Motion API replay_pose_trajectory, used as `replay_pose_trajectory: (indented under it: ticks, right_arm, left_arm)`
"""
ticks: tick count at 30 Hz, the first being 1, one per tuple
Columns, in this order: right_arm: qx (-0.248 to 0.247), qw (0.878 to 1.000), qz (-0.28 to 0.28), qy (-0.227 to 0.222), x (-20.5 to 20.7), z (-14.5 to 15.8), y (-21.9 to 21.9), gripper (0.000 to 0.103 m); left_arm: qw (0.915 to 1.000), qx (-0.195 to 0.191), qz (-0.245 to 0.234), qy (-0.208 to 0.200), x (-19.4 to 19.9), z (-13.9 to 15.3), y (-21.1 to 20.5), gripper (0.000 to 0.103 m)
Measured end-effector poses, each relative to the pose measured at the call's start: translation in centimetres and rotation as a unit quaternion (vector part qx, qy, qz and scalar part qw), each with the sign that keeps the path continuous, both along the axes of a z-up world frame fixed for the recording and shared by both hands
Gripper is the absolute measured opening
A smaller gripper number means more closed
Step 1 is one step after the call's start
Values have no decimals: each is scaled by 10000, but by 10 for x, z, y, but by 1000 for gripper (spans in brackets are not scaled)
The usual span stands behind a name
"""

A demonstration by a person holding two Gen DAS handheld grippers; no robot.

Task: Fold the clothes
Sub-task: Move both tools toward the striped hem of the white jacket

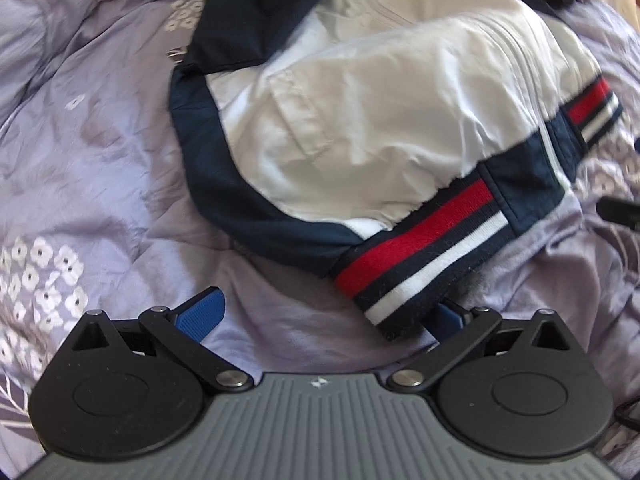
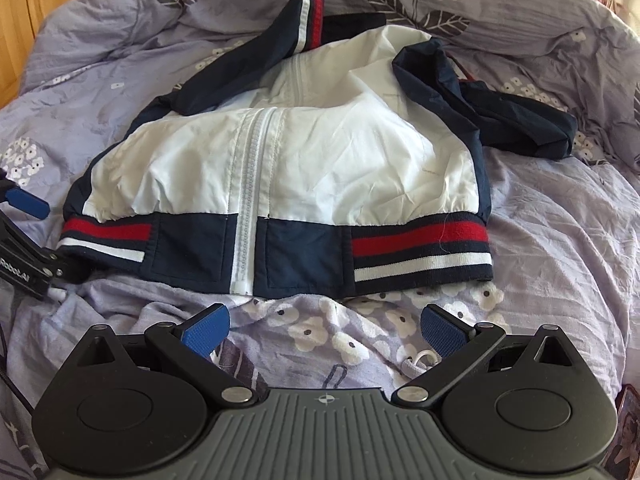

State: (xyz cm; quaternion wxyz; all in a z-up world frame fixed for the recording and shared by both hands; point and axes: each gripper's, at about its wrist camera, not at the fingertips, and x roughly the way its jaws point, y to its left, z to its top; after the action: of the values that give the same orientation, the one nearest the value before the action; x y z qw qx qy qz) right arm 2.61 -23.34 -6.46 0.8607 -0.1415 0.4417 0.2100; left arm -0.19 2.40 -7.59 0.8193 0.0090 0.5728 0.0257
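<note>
A white and navy zip jacket (image 2: 328, 160) with red, white and navy striped hem bands lies on the bed, front up, zipper (image 2: 252, 200) closed. Its navy sleeves are bunched at the far side. In the left wrist view the jacket (image 1: 360, 120) fills the middle, and its striped hem corner (image 1: 420, 256) lies over the right finger of my left gripper (image 1: 324, 316), which is open and holds nothing. My right gripper (image 2: 324, 324) is open and empty, just short of the hem's middle. The left gripper also shows at the left edge of the right wrist view (image 2: 24, 216).
A crumpled lilac duvet (image 2: 560, 240) with white flower and leaf prints covers the bed. A wooden cupboard (image 2: 24, 8) stands at the far left. A black cable (image 1: 624, 416) runs at the right edge of the left wrist view.
</note>
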Motion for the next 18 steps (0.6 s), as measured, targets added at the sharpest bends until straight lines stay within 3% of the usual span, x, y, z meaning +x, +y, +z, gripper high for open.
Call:
replay_pose_trajectory:
  ticks: [4,9,14,18]
  right_arm:
    - [7,9996,-173,-220,2,2,-10,103]
    - [-10,9976,-622,-305,15,-2,-35,103]
    - [721,9884,-1329,-118,36,-4,-74,102]
    - [995,9854,-1370,-174,53,-1,-86,99]
  left_arm:
    - [9997,20,177,-194,-1,8,4,103]
    - [9989,443,-10,-181,4,1,-8,103]
    - [9974,600,87,-395,6,2,-7,103]
    - [9926,954,579,-484,10,-2,7,103]
